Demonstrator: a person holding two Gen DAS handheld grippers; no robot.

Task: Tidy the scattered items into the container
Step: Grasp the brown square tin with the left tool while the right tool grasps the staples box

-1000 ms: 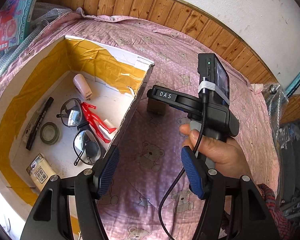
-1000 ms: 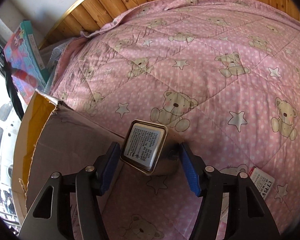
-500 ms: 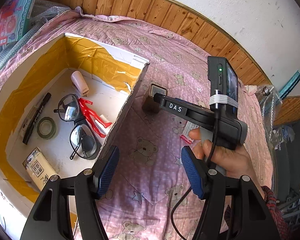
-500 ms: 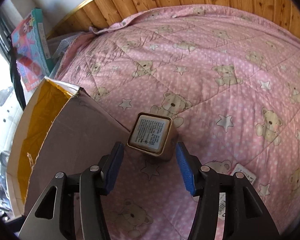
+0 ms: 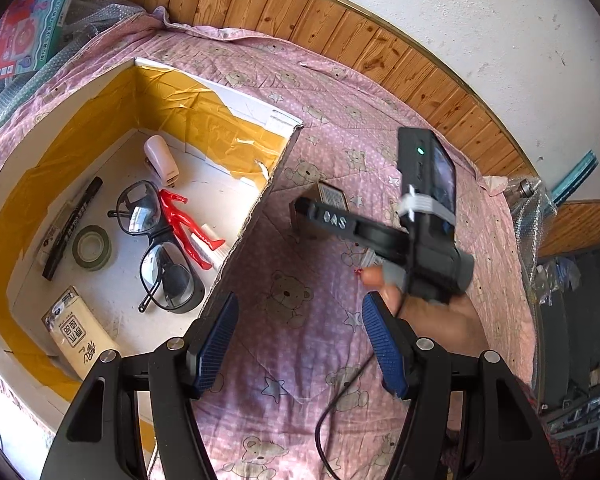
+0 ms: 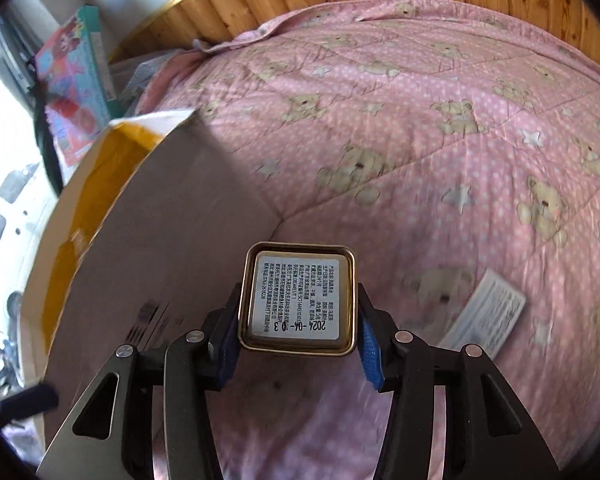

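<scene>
Pink quilt (image 6: 440,128); right claw (image 6: 298,340) grips one tin (image 6: 298,300).

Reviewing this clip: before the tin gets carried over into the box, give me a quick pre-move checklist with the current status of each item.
1. Right hand-held gripper shut on the tin, a pad on each side: ok.
2. Grip squareness: the tin sits level between the pads: ok.
3. Tin lifted off the quilt: cannot tell; its underside is hidden.
4. Cardboard box open at the top: ok.
5. Landing room inside: bare floor near the stapler, apart from the glasses and red figure: ok.
6. Left hand-held gripper open, holding nothing, hanging over the quilt beside the box wall: ok.
</scene>
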